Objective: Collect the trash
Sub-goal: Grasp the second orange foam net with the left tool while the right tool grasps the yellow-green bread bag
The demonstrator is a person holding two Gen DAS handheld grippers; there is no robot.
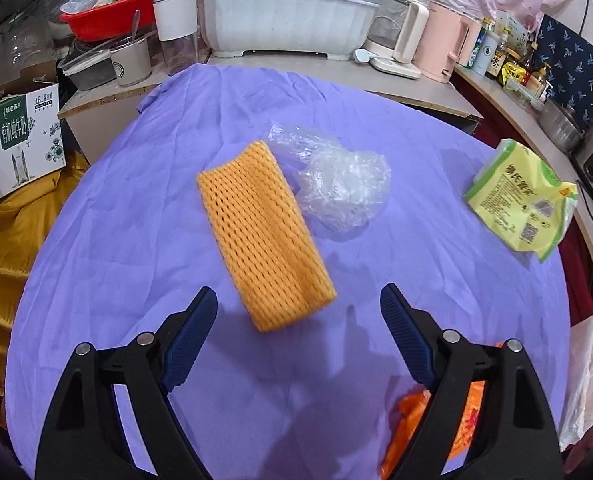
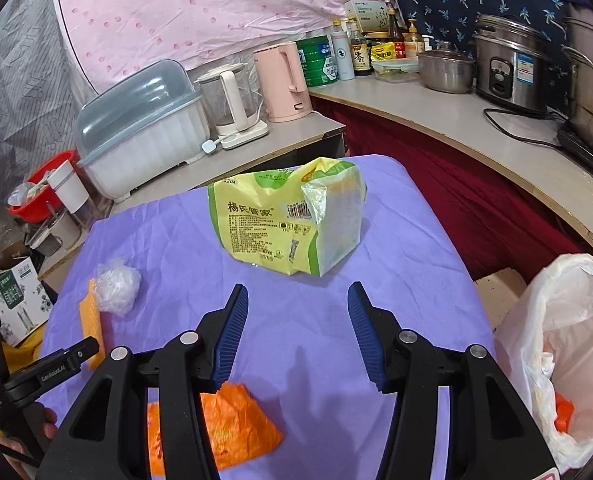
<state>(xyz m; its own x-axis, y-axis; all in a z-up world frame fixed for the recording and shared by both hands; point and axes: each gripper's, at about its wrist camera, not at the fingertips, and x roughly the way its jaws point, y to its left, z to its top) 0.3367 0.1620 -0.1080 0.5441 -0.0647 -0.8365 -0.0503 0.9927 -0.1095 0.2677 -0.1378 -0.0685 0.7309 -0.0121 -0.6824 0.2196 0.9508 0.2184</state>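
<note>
An orange foam net sleeve (image 1: 264,236) lies on the purple cloth just ahead of my open, empty left gripper (image 1: 298,298). A crumpled clear plastic wrap (image 1: 336,180) touches its right side. A yellow-green food bag (image 1: 524,196) lies far right; in the right wrist view the bag (image 2: 284,220) stands ahead of my open, empty right gripper (image 2: 298,296). An orange plastic bag (image 2: 232,424) lies under the right gripper's left finger. A white trash bag (image 2: 560,356) hangs open at the table's right edge, with orange scraps inside.
The purple-covered table (image 1: 136,240) ends at a counter with a dish rack (image 1: 288,12), kettles (image 2: 284,80) and a red basin (image 1: 108,12). A rice cooker (image 2: 512,64) and pots stand on the right counter. A carton (image 1: 16,136) sits left.
</note>
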